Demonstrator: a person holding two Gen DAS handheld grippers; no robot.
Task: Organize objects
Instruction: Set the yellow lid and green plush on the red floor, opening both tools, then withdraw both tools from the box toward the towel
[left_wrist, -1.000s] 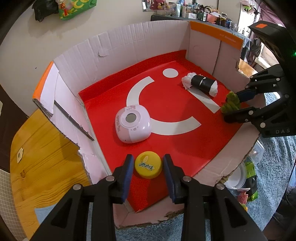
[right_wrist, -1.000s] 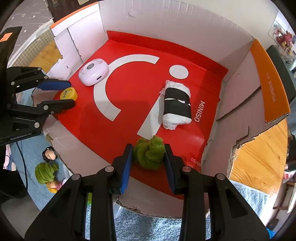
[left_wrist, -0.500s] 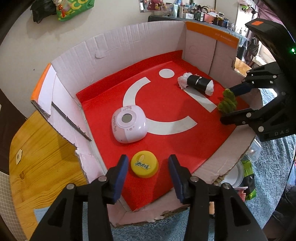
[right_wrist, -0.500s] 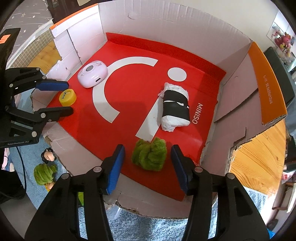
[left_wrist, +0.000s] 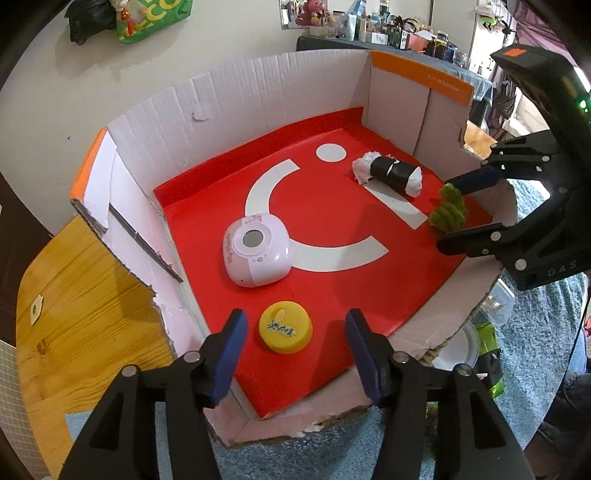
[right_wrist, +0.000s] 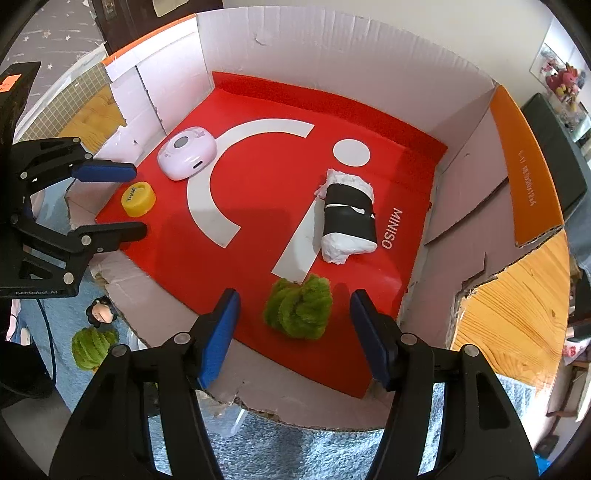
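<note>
A cardboard box (left_wrist: 236, 110) with a red floor holds four things. A yellow cap (left_wrist: 285, 326) lies near the front edge between the open fingers of my left gripper (left_wrist: 293, 334), untouched. A fuzzy green toy (right_wrist: 299, 306) lies between the open fingers of my right gripper (right_wrist: 293, 317), untouched. It also shows in the left wrist view (left_wrist: 448, 212). A pink round device (left_wrist: 255, 251) sits left of centre. A white roll with a black band (right_wrist: 349, 218) lies at the right.
The box stands on a wooden table (left_wrist: 85, 306) above blue carpet (right_wrist: 314, 454). Outside the front wall lie a second green toy (right_wrist: 90, 347), a small figurine (right_wrist: 99, 312) and a white dish (left_wrist: 460, 349).
Both grippers have opened and drawn back a little. The left let go of the yellow cap and the right let go of the green toy; both things lie on the red floor.
</note>
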